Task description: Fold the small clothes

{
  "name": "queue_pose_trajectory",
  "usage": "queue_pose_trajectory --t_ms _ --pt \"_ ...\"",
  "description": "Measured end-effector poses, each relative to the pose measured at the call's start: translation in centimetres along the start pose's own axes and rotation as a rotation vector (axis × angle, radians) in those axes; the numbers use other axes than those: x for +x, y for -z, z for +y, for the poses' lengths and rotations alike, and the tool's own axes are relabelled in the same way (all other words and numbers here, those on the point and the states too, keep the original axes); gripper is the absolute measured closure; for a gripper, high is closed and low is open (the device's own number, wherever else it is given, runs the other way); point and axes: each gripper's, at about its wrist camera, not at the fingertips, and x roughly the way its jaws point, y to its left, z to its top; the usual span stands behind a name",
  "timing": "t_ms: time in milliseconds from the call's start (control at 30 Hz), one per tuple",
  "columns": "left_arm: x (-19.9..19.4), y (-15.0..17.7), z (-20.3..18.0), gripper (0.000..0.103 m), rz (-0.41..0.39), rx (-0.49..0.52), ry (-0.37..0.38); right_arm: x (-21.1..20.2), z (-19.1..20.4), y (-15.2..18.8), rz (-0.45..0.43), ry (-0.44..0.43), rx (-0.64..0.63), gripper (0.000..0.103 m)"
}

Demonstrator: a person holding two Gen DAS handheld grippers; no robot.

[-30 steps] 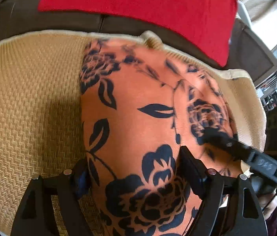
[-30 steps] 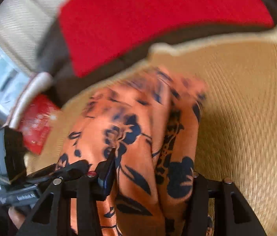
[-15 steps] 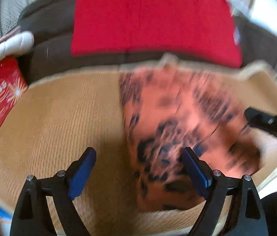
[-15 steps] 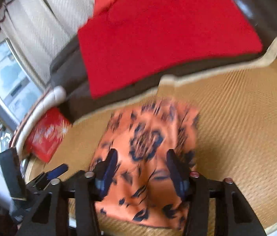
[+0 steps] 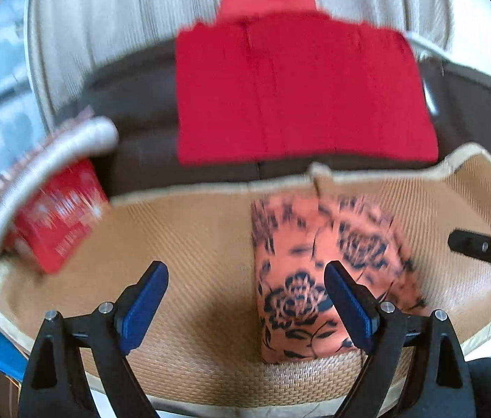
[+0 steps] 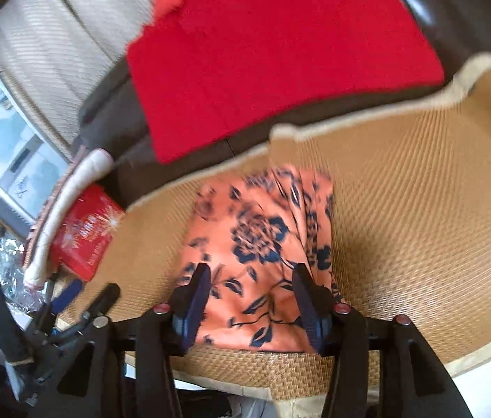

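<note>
The big woven straw mat (image 5: 193, 230) fills more of my view now; I've pulled both hands back. The folded orange garment with dark blue flowers (image 6: 263, 244) lies flat on it, released. My left gripper (image 5: 245, 299) and right gripper (image 6: 250, 296) both gape, holding nothing.

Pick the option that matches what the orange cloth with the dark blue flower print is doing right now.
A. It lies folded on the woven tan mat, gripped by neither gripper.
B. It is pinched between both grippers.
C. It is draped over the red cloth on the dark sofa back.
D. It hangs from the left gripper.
A: the orange cloth with the dark blue flower print lies folded on the woven tan mat, while the left gripper and right gripper both stand open above it, empty.
</note>
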Motion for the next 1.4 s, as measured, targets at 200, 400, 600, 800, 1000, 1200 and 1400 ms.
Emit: queue_pose_trajectory --t_ms 200,400,600,800,1000,1200,1400 --pt "-9.3 -2.5 -0.3 0.002 -0.168 0.005 -0.028 -6.2 3.4 1.0 -0.099 0.024 -0.093 0.038" --pt "-14.7 -3.4 -0.5 0.000 -0.259 -0.001 -0.054 -11.9 4.7 2.0 -0.184 0.035 -0.115 0.036" --pt "-19.1 -3.9 -1.0 0.000 -0.347 0.008 -0.132 -16.6 5.7 2.5 -0.271 0.051 -0.148 0.035" --pt "-21.4 -3.8 -0.5 0.000 -0.369 0.003 -0.122 -19.7 7.4 3.3 -0.338 0.043 -0.187 0.030" --pt "-22.1 -3.7 0.4 0.000 -0.373 -0.010 -0.125 -20.1 8.8 4.2 -0.363 0.052 -0.225 0.030" --pt "-22.1 -3.6 1.4 0.000 -0.364 -0.029 -0.135 -18.9 9.6 4.6 -0.340 0.051 -0.238 0.030" --pt "-21.6 -3.5 2.0 0.000 -0.350 -0.049 -0.148 -18.0 10.4 5.0 -0.321 0.042 -0.253 0.030"
